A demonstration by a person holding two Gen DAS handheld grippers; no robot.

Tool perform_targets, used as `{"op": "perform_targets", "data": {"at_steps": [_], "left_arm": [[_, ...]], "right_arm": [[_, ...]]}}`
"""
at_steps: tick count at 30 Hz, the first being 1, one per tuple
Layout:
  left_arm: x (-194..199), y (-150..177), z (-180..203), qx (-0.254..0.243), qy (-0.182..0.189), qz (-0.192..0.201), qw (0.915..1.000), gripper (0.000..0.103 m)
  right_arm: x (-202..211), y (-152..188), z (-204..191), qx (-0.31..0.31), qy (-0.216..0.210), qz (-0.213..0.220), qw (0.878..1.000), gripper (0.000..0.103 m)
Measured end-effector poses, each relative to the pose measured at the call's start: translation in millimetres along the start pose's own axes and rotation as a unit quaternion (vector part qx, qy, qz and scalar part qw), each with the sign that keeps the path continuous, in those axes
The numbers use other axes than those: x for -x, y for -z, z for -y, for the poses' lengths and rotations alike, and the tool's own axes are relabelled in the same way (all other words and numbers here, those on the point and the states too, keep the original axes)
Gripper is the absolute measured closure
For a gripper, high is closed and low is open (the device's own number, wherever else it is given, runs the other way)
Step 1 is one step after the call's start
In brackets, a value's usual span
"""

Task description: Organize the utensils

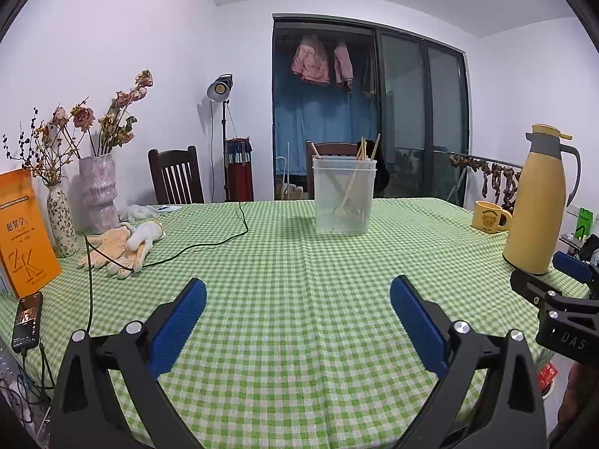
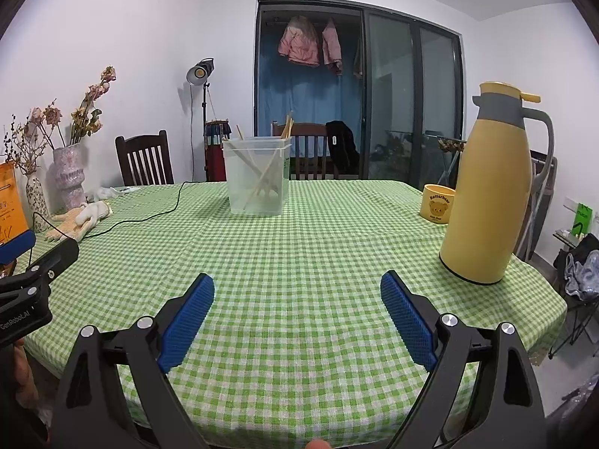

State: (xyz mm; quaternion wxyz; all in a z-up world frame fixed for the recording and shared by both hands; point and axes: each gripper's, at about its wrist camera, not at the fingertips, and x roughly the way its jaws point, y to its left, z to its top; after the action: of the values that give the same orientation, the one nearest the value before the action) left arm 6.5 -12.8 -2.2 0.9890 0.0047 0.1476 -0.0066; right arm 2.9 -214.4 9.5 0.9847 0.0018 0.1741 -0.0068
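Several pale wooden chopsticks [image 1: 352,183] lean crossed in a translucent tub [image 1: 343,196]; both tongs [image 1: 298,293] [image 2: 297,290] gape empty.

Chopsticks [image 1: 352,183] stand in the container [image 1: 343,196] mid-bench [image 1: 299,280], gloves [image 1: 123,249] and vases [image 1: 98,194] to its left, mug [image 1: 488,216] and flask [image 1: 539,202] right.

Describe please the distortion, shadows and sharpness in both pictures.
Left wrist view: fisheye bends the walls; dark corners; the clear plastic container with wooden chopsticks looks sharp and casts a faint shadow leftward. Right wrist view: same curving; the tall yellow thermos jug leans inward; the green checked tablecloth is evenly lit, no glare.
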Motion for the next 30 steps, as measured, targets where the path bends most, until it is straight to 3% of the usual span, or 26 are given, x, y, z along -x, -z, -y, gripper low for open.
{"op": "perform_targets", "data": {"at_steps": [30], "left_arm": [[-0.2,-1.2,-4.0,0.002,-0.004,-0.001,1.0000,0.008]], "right_arm": [[-1.7,-1.9,2.0,0.001,-0.002,-0.002,1.000,0.016]]}}
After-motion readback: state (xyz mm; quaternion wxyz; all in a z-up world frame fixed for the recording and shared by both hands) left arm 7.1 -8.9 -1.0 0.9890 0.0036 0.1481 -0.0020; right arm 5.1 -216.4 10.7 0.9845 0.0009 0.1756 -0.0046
